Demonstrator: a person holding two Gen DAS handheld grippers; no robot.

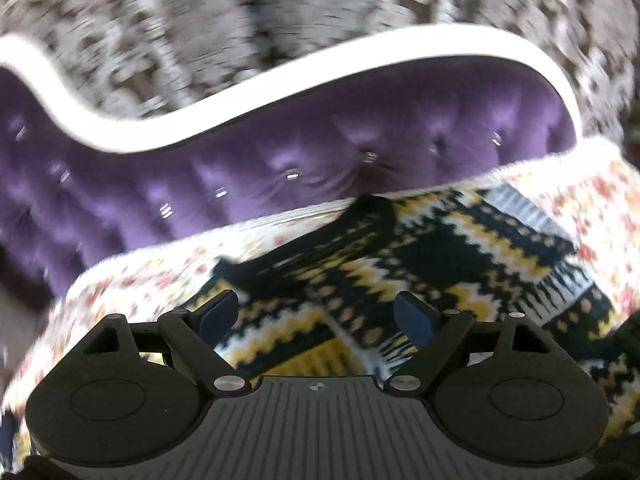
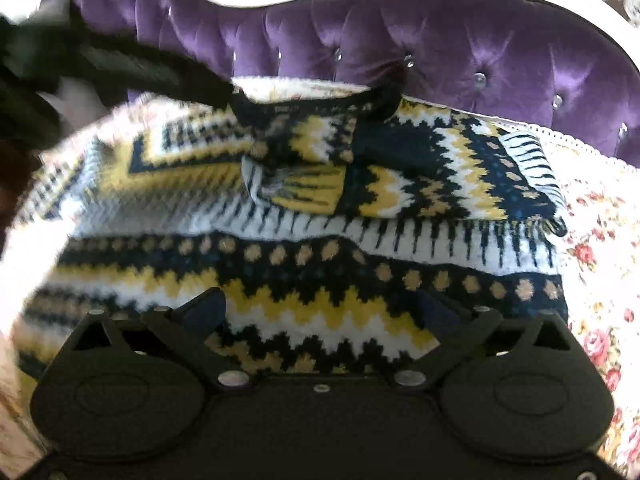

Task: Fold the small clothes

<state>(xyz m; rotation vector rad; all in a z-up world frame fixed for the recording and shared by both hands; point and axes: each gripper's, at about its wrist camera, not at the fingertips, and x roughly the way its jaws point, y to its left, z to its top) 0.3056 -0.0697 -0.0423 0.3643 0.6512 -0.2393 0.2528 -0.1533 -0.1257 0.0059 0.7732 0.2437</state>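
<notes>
The purple tufted headboard [image 2: 460,44] with its curving white frame [image 1: 280,92] walls off the far side; patterned wallpaper [image 1: 240,12] shows above it, blurred. The bed's floral cover [image 2: 600,248] runs right up to that headboard, with a bare strip of it past the sweater's right edge in my right view and a narrower strip toward the left in my left view, so the free room lies at the sides, none behind. The sweater [image 2: 320,248] lies flat on the cover just short of the headboard, spread across most of it: knit bands of black, mustard and white zigzags, a row of tan dots, dark collar [image 2: 316,114] at the far edge. Collar points to the headboard, hem toward me; the bands run side to side. One sleeve [image 2: 460,172] lies folded across the chest, its striped cuff end [image 2: 528,160] toward the right. My left gripper [image 1: 316,312] hangs over the knit, jaws wide, nothing between them. My right gripper [image 2: 320,310] is spread wide above the hem bands, pads clear of the cloth. A dark blurred shape at the upper left of my right view I can't identify for certain.
</notes>
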